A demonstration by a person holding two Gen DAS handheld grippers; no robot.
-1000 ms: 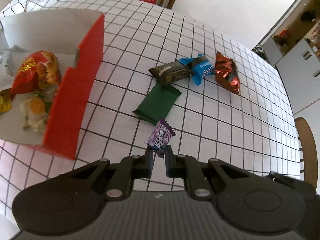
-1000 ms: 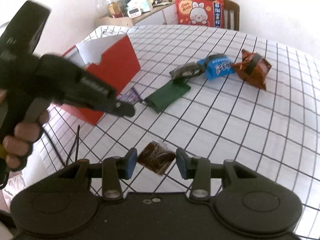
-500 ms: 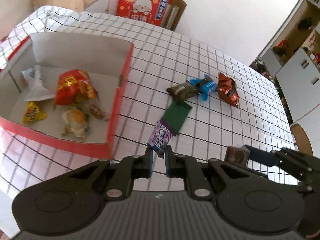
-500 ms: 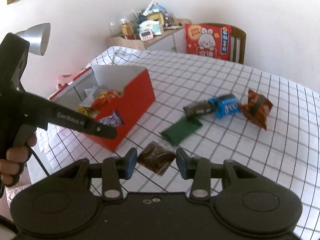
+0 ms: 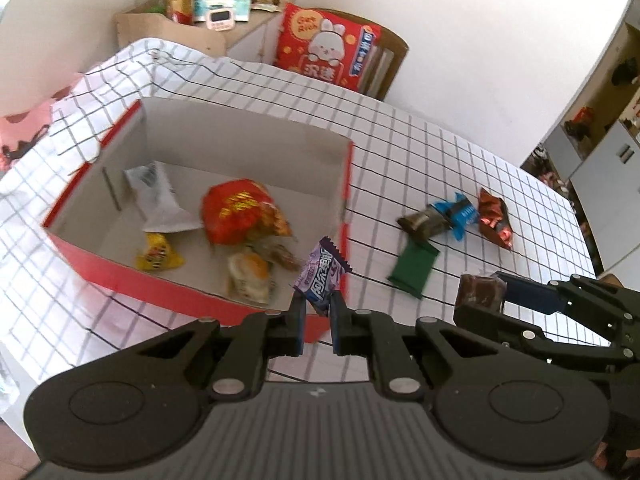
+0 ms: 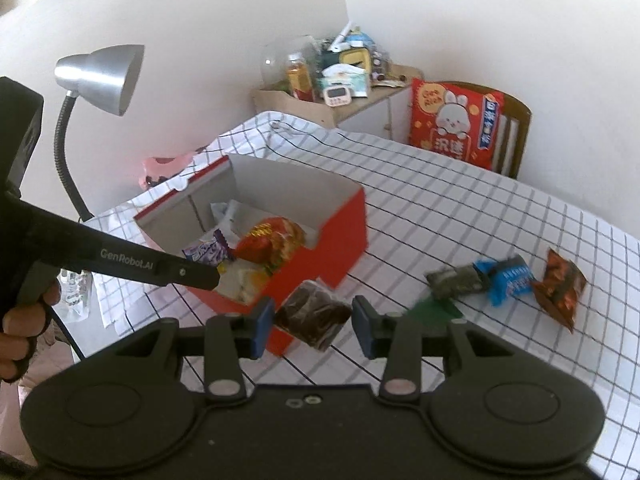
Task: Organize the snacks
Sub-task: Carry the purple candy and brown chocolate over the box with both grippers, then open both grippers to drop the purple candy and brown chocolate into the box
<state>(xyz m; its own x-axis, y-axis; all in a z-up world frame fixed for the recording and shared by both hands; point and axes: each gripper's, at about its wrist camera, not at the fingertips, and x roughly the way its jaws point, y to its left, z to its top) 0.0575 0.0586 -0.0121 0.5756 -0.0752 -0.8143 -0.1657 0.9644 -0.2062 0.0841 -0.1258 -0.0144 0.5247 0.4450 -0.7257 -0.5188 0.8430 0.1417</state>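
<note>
Left gripper (image 5: 318, 314): jaws nearly shut, pinching the lower crimped end of the purple candy wrapper (image 5: 321, 276); the rest of it stands up ahead of the fingertips, over the near corner of the red box (image 5: 168, 286). Judged light and floppy, film slick; you hold only the seal, so a quick swing could let it slip. Hold is best kept on that flat crimp. Right gripper (image 6: 313, 318): jaws partly open around the brown wrapped cake (image 6: 313, 316), pads pressing its two sides. It looks soft and crushable, so you should squeeze no harder; the grip across its middle seems sound. It hangs between your fingers, just short of the box's near wall, not yet over the opening. Box interior, ahead and to the left of the right gripper, already holds a red bag (image 5: 240, 210) and several small packets. Remaining on the checked tablecloth (image 6: 460, 216), ahead and right of both grippers: green packet (image 5: 414, 270), dark bar (image 5: 424, 222), blue packet (image 5: 456, 212), rust-coloured bag (image 5: 494, 218).
</note>
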